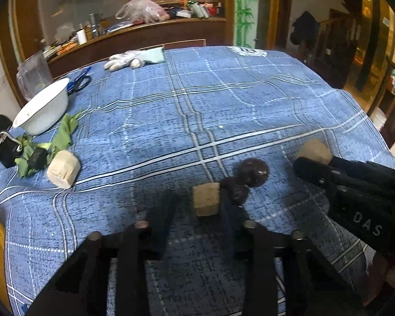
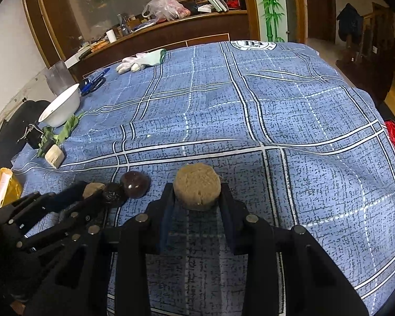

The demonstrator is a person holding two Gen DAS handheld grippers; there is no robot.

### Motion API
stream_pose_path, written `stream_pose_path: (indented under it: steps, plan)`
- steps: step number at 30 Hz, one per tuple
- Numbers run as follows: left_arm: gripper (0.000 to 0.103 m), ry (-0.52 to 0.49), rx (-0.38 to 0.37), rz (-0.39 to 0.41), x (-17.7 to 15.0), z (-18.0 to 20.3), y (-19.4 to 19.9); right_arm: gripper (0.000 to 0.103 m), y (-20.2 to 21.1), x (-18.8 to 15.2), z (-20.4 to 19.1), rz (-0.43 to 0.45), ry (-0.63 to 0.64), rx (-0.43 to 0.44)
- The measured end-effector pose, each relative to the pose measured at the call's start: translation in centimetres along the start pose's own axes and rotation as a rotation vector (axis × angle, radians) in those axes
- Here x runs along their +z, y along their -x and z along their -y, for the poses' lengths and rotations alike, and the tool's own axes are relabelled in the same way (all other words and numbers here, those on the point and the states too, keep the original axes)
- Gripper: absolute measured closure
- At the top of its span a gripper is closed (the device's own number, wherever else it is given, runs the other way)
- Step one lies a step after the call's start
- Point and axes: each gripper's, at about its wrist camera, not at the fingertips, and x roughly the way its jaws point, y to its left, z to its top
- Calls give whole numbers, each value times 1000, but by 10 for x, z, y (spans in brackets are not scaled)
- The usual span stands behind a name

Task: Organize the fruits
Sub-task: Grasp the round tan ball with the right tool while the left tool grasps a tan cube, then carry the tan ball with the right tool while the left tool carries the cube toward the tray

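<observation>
On the blue checked cloth [image 1: 223, 100], a tan cube [image 1: 206, 198] sits between the fingers of my left gripper [image 1: 197, 196]. It lies against the right finger, and a gap shows on its left, so this gripper is open. Just right of the cube lie a round dark purple fruit [image 1: 252, 172] and a wrinkled dark one [image 1: 235, 189]. My right gripper [image 2: 197, 191] is shut on a round tan chunk [image 2: 197, 185], both fingers pressed on its sides. That chunk [image 1: 314, 150] and the right gripper [image 1: 310, 159] show at the right of the left wrist view. A third tan block [image 1: 63, 168] lies far left.
At the left edge stand a white bowl [image 1: 43, 108] and a clear pitcher [image 1: 34, 73], with green leaves [image 1: 63, 134] and a black clip [image 1: 6, 150] nearby. Scissors [image 1: 79, 81] and a white glove [image 1: 134, 59] lie at the back. A cluttered wooden counter [image 1: 144, 34] stands behind the table.
</observation>
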Motion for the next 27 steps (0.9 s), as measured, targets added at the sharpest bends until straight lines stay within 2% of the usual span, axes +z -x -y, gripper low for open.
stream_pose_path:
  steps: [1, 2, 6, 11, 18, 27]
  plan:
    - [86, -7, -8, 0, 0, 2, 0, 68, 0, 0, 0, 1, 1, 1]
    - [87, -14, -12, -1, 0, 4, 0, 68, 0, 0, 0, 1, 1, 1]
    - [87, -1, -34, -1, 0, 0, 0, 68, 1, 1, 0, 4, 2, 3]
    - [88, 3, -24, -9, -6, -6, 10, 68, 4, 2, -1, 15, 6, 4]
    - [88, 58, -15, 22, -27, -28, 56, 68, 12, 3, -4, 19, -2, -28]
    - [88, 112, 6, 32, -63, -54, 101, 68, 65, -21, -40, 49, 43, -35]
